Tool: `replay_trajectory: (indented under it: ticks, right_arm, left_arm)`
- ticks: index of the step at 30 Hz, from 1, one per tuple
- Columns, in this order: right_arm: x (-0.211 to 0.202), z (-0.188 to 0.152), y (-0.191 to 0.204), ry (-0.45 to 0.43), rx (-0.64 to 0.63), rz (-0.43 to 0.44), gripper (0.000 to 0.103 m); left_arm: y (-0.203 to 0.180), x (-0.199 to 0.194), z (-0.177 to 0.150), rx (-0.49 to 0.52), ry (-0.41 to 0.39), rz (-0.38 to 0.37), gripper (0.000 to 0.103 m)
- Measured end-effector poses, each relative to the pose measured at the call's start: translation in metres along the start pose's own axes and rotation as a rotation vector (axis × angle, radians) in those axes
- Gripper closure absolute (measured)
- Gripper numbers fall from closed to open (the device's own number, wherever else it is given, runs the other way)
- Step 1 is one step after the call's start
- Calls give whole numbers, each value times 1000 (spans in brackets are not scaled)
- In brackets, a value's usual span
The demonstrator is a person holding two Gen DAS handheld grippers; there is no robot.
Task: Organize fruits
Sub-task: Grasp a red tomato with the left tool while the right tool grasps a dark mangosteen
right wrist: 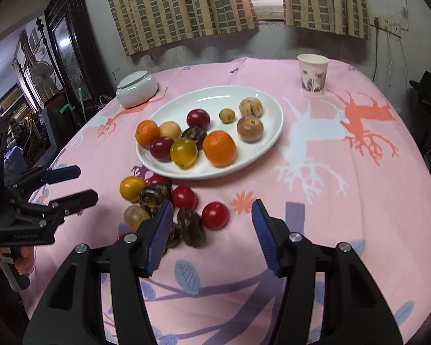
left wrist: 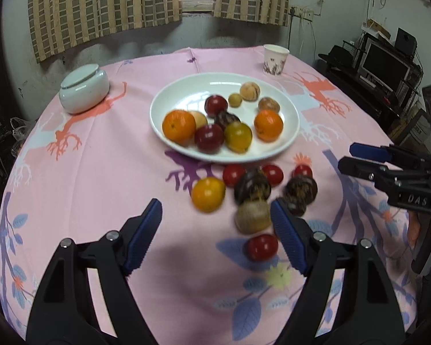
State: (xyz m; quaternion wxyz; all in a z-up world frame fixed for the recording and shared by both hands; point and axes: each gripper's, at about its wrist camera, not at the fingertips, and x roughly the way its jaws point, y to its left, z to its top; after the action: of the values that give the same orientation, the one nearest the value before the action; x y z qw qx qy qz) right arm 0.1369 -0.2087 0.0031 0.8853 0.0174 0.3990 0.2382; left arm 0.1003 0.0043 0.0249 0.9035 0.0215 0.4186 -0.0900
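Note:
A white plate (left wrist: 186, 92) (right wrist: 267, 141) holds several fruits: two oranges, dark red plums, a yellow-green fruit and tan round ones. Loose fruits lie on the pink cloth in front of it: an orange-yellow fruit (left wrist: 208, 194) (right wrist: 132, 189), red ones (left wrist: 262, 247) (right wrist: 215, 216), dark brown ones (left wrist: 252, 187) (right wrist: 190, 227) and a tan one (left wrist: 252, 216) (right wrist: 135, 217). My left gripper (left wrist: 215, 218) (right wrist: 76, 182) is open and empty, just left of the loose pile. My right gripper (right wrist: 212, 221) (left wrist: 350, 155) is open and empty, over the right side of the pile.
A white lidded jar (left wrist: 84, 88) (right wrist: 137, 88) stands at the back left of the table. A paper cup (left wrist: 275, 59) (right wrist: 313, 74) stands at the back right. Shelves with a monitor (left wrist: 385, 66) are beyond the table's right edge; a dark cabinet (right wrist: 69, 43) is at left.

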Motion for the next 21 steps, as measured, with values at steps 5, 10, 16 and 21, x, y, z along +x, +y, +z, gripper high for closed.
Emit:
replay_trajectory:
  ticks: [5,10,16,21]
  right_arm:
    - [2,-11,3,12,7,24,45]
    - [3,-17,2,14,16,37,45]
    - [6,-21,-8,22,50,62,45]
    - [9,-23,-13,24,63,78,45]
  left_arm:
    - [-10,4,-22,25,32,-1,24]
    - [-21,14,-32,42,65,-8,24]
    - [-33,28,-35,68,86,-19,23]
    - [-37,43,-36,78,110,-14,31]
